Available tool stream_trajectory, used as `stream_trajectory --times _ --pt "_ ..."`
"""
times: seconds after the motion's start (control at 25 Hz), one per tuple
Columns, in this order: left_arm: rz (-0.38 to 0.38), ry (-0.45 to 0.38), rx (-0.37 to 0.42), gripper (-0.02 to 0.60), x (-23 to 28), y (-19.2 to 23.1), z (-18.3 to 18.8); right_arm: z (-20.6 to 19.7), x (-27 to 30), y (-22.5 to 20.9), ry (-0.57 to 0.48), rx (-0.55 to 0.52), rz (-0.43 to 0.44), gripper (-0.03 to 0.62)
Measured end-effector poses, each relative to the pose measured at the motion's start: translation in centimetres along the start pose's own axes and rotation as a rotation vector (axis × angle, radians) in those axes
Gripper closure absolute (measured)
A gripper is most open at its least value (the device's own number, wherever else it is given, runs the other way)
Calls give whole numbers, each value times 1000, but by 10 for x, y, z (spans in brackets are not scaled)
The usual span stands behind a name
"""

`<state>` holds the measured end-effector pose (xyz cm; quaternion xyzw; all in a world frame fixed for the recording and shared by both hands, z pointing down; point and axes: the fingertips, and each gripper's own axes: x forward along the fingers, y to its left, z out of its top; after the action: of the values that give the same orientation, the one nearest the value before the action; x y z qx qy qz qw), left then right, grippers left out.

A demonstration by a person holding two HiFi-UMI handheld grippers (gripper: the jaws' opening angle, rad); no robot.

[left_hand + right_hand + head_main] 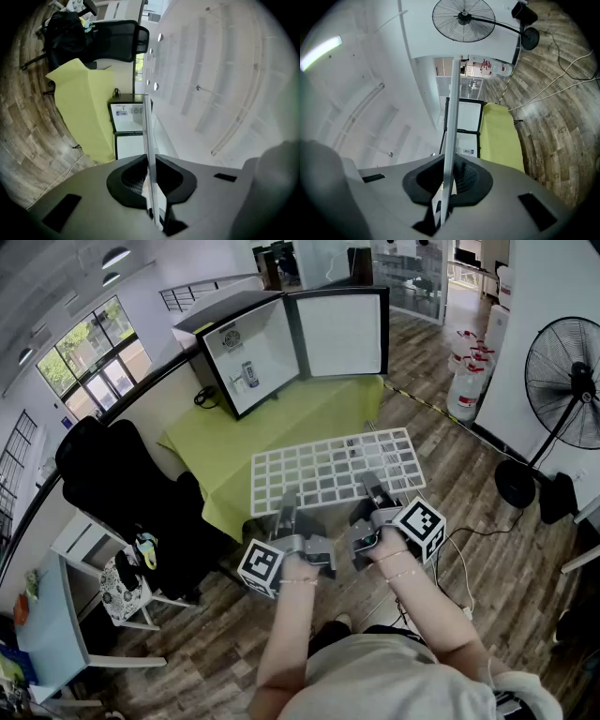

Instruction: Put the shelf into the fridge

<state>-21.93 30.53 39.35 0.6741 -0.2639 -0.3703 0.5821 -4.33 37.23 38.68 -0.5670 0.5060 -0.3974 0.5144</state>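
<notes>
A white wire shelf (333,470) hangs level over the near end of the green-covered table (281,432). My left gripper (286,512) and right gripper (375,491) are both shut on its near edge, side by side. In the left gripper view the shelf (147,140) runs edge-on as a thin white strip between the jaws of my left gripper (150,176). The right gripper view shows the shelf (451,131) the same way in my right gripper (449,180). The small fridge (248,357) stands at the table's far end, its door (339,334) swung open to the right.
A black office chair (122,484) stands left of the table. A standing fan (567,399) and several water bottles (469,371) are at the right. A cable (464,549) lies on the wooden floor near my right hand.
</notes>
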Motion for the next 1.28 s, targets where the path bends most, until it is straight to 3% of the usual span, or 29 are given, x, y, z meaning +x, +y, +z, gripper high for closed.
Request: stream_trajectory --times 0.48,0.76,1.28 --pt "11 2 -1 546 17 15 10 -4 23 -8 -1 -23 -10 565" --pt "7 22 -8 548 31 20 15 -3 32 -19 -34 22 -27 566" --pt "-10 110 50 538 55 22 29 -9 50 -18 -87 6 -24 565"
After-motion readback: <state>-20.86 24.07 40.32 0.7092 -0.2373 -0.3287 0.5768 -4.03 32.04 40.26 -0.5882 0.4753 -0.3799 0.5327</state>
